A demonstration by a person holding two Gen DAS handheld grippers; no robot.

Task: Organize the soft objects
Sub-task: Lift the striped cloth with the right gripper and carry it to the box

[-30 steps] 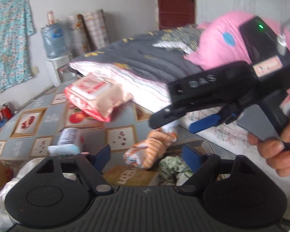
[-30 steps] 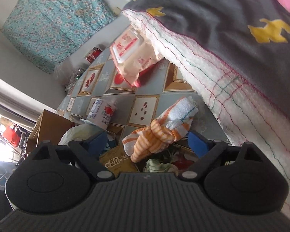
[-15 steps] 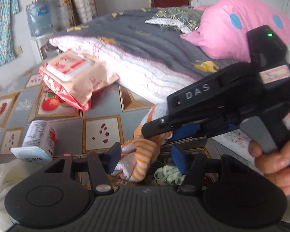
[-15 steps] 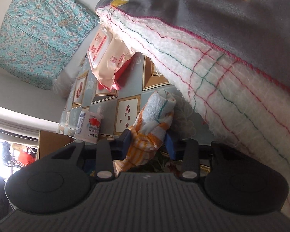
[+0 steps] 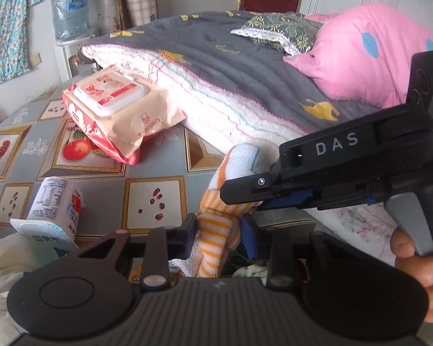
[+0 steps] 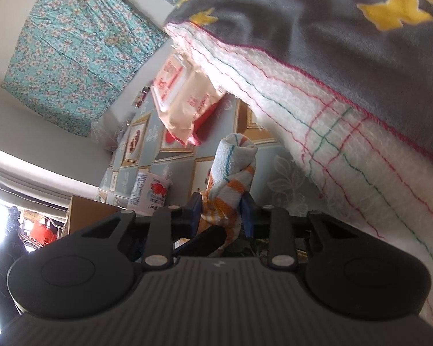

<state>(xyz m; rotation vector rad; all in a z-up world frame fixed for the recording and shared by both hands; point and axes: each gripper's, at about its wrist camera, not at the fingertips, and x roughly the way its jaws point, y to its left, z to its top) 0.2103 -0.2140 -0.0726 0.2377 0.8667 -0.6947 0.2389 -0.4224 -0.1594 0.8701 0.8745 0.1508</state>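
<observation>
1. Orange-striped towel (image 5: 219,230), rolled, lies on the patterned worktop (image 5: 153,199) just beside the folded white blanket (image 5: 216,106).
2. Left gripper (image 5: 218,238): fingers closing on the towel's lower end, pads touching cloth on both sides.
3. Right gripper (image 6: 220,212): fingers closing too, pinching the towel's middle; the white end sticks up past them.
4. Wet-wipes pack (image 5: 118,106) and small carton (image 5: 56,204) sit apart on the worktop.
</observation>
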